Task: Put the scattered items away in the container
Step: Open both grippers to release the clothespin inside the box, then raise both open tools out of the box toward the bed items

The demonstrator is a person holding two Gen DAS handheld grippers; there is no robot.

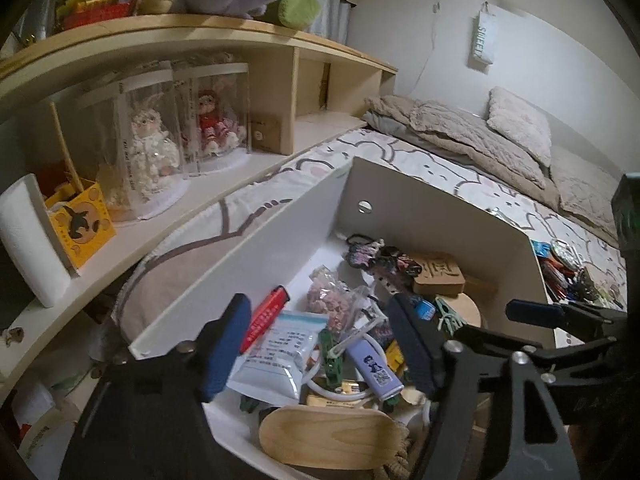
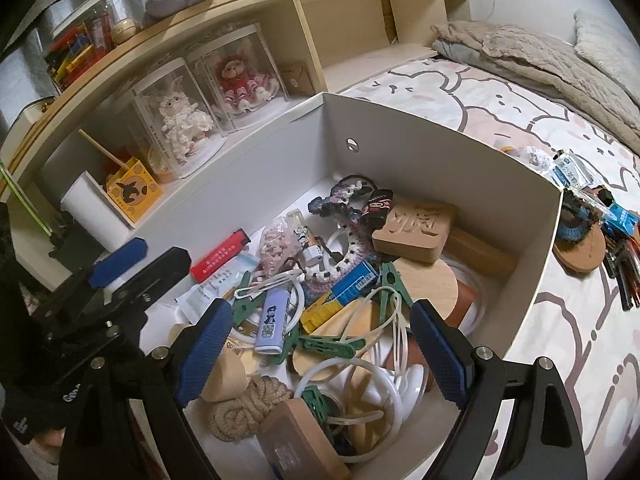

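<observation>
Both claws hang spread and empty over the box point(image 2: 440, 160). The leftover clutter point(image 2: 592, 236) lies on the bed beyond the box's right wall, nearer the right claw point(image 2: 320, 352) than the left claw point(image 1: 316, 348).

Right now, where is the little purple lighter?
The purple lighter lies inside the white box, near its front in the right wrist view, on a white ring between two green clothespins, below the red lighter.
</observation>
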